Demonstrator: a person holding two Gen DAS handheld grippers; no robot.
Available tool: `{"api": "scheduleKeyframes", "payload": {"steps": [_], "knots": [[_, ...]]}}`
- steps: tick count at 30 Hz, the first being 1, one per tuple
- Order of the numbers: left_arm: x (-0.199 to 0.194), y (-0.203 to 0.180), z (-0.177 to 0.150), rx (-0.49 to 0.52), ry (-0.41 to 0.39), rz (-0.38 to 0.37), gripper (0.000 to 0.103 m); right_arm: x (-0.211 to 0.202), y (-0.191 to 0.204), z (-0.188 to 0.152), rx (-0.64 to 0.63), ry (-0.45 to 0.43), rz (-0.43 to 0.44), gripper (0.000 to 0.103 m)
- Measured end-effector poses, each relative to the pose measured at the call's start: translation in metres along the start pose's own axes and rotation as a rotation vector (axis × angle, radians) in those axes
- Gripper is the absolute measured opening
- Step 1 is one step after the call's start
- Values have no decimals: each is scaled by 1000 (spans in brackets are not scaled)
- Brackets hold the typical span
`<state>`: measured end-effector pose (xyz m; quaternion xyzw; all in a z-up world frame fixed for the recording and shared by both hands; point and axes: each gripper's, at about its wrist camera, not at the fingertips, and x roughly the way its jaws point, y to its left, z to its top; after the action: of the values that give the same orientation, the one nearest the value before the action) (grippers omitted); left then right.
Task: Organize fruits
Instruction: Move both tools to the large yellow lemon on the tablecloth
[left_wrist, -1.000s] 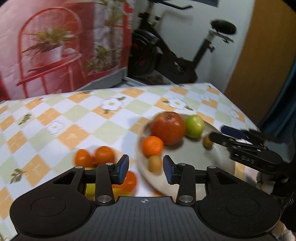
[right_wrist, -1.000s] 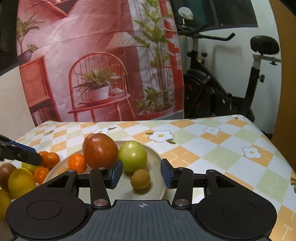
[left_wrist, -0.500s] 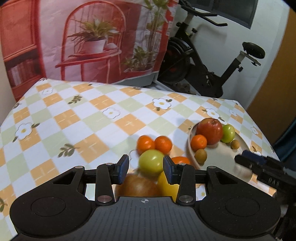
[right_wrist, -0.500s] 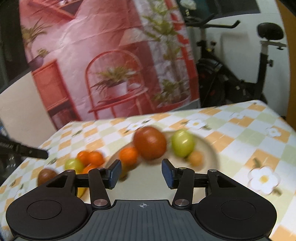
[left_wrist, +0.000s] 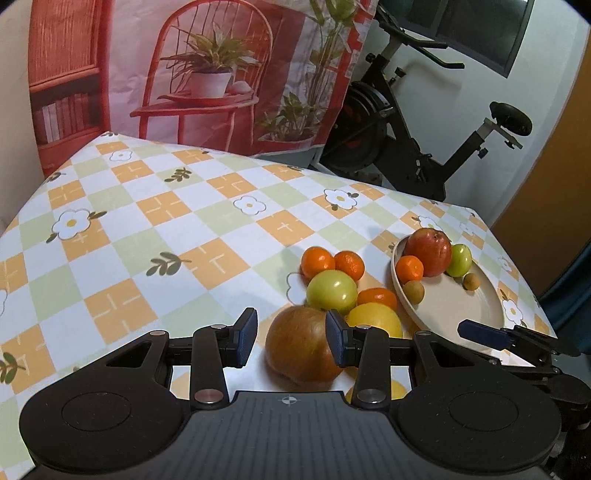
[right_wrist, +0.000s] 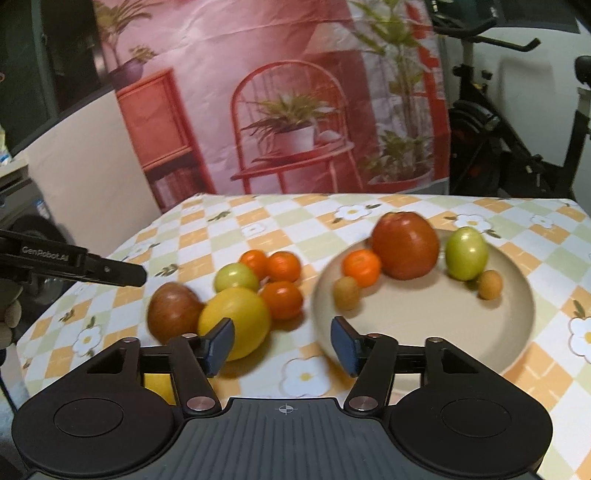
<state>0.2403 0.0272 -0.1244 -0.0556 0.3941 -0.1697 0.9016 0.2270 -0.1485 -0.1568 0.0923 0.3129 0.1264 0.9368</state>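
Since earlier frame, left gripper (left_wrist: 290, 336) swung off plate (left_wrist: 448, 306); brownish apple (left_wrist: 299, 349) now between my wide jaws, plate to its right. Right gripper (right_wrist: 282, 345) wide, empty, farther.

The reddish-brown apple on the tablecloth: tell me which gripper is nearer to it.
Left. The left gripper has the apple lying between its open jaws, not yet clamped. The right gripper hangs off to the apple's right, in front of the plate.

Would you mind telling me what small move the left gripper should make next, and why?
Probably ease the left gripper forward and down around the brownish apple. Its jaws are open and the apple sits just ahead between them, on the cloth outside the plate.
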Motion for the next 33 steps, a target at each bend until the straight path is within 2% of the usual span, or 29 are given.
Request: {"api": "scheduleKeyframes", "payload": {"steps": [1,3,7,11,22,33], "knots": [[0,1,-3,-2,2,-3,43,0,3,-1,-6,8,8,61],[-1,2,-8,-5,6,-8,43,1,9,-2,-19,27,20,70],[-3,4,-16,-14,9,-26,43,3,22,-4,-40,53,55,72],[-5,7,-20,-21,6,-44,43,4,34,-7,-59,66,80,80],[-11,9,-22,-28,-1,-51,43,30,48,-11,-73,183,122,83],[-9,6,-24,-13,7,-55,43,53,58,-19,-128,246,68,99]]}}
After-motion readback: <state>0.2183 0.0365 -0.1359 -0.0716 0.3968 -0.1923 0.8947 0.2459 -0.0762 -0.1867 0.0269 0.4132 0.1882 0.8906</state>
